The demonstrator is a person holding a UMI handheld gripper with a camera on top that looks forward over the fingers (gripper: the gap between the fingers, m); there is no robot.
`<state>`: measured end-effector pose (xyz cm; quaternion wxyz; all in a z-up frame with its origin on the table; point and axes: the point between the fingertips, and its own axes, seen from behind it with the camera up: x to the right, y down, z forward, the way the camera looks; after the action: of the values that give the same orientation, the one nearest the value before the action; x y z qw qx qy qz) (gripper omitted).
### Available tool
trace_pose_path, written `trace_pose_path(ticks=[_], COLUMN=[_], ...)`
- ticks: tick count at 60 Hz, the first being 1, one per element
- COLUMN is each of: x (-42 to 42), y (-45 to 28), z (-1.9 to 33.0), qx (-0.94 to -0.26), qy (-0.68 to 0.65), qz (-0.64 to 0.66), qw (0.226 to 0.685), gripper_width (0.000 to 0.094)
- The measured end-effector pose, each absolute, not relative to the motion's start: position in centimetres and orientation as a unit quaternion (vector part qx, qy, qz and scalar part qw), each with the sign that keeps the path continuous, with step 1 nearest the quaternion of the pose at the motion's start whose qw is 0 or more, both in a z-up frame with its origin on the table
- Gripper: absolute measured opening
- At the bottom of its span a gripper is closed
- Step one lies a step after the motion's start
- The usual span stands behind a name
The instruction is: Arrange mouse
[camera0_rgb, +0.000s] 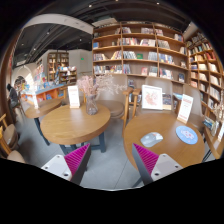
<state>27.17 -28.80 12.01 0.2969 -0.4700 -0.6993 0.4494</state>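
The gripper [110, 160] hung above the floor [108, 165] in the gap between two round wooden tables, its fingers spread wide with nothing between them. The magenta pads [146, 158] faced each other across bare grey floor.

The right table [160, 142] stood just ahead of the right finger. On it lay a pale grey oval thing [152, 138] near the middle, possibly the mouse, though it was too small to tell for sure. Beside it, further right, sat a round blue disc [186, 133]. A framed picture [152, 96] stood upright at the table's far edge, and a tall white sign [184, 107] stood near the disc.

The left table [72, 124] stood ahead of the left finger. A white card [73, 96] stood upright on its far side, with a vase of dried stems [92, 98] just beside it.

Beyond both tables, bookshelves [140, 52] filled the back wall and ran along the right side. A person [17, 95] sat at the far left, near another chair [10, 135].
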Motion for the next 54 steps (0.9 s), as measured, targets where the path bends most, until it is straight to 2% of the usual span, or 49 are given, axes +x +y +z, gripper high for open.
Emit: trace_pose_path(ticks=[12, 22, 38, 54], x=[25.4, 23.0, 19.3, 14.1], y=[-23.9, -19.5, -17.3, -17.3], z=[11.6, 9.2, 6.3, 3.3], qx=[-0.523, -0.559, -0.57, -0.59], qy=[-0.669, -0.651, -0.637, -0.635], qz=[0.414, 0.388, 0.365, 0.351], qw=[0.327, 0.337, 0.368, 0.354], gripper_width=[0.0858, 0.0857, 0.0858, 0.0853])
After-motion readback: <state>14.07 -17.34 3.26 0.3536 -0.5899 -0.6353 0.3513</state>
